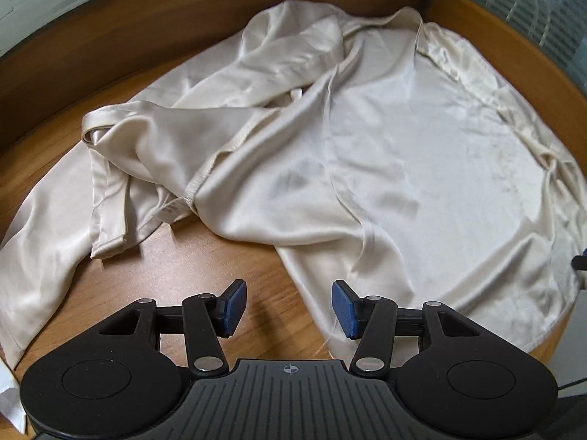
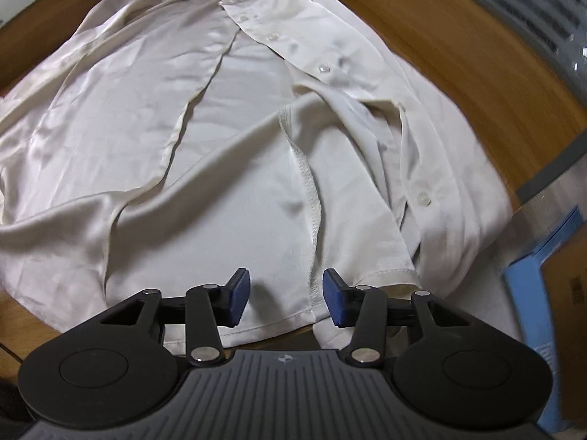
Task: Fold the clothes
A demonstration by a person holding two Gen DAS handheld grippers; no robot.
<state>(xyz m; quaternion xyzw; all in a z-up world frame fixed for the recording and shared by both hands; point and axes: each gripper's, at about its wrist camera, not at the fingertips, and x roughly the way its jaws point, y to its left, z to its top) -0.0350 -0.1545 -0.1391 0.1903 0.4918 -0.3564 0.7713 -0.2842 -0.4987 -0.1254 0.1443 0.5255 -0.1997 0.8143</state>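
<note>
The jaws of the left gripper [image 1: 289, 308] stood parted and released, blue pads facing each other with nothing between them. They hung over bare wood of the worktop [image 1: 165, 267], with the hem of the cream satin shirt [image 1: 403, 168] just at the 2 o'clock side of the gap. In that left wrist view the shirt lay spread across the worktop, its smooth back panel filling the 1 to 3 o'clock area, a crumpled sleeve [image 1: 139, 146] bunched toward 10 o'clock, and another stretch of fabric trailing off at 8 o'clock.

The jaws of the right gripper [image 2: 286, 302] were likewise parted and gripped nothing, though cloth lay directly beneath them. The pads did not press on it. In the right wrist view the shirt's overlocked seam [image 2: 308, 190] ran from the centre down to 6 o'clock, passing between the pads. The button placket [image 2: 279, 40] with its pale buttons ran from 12 toward 3 o'clock. A blue-edged box [image 2: 543, 286] sat off the worktop at 4 o'clock.
</note>
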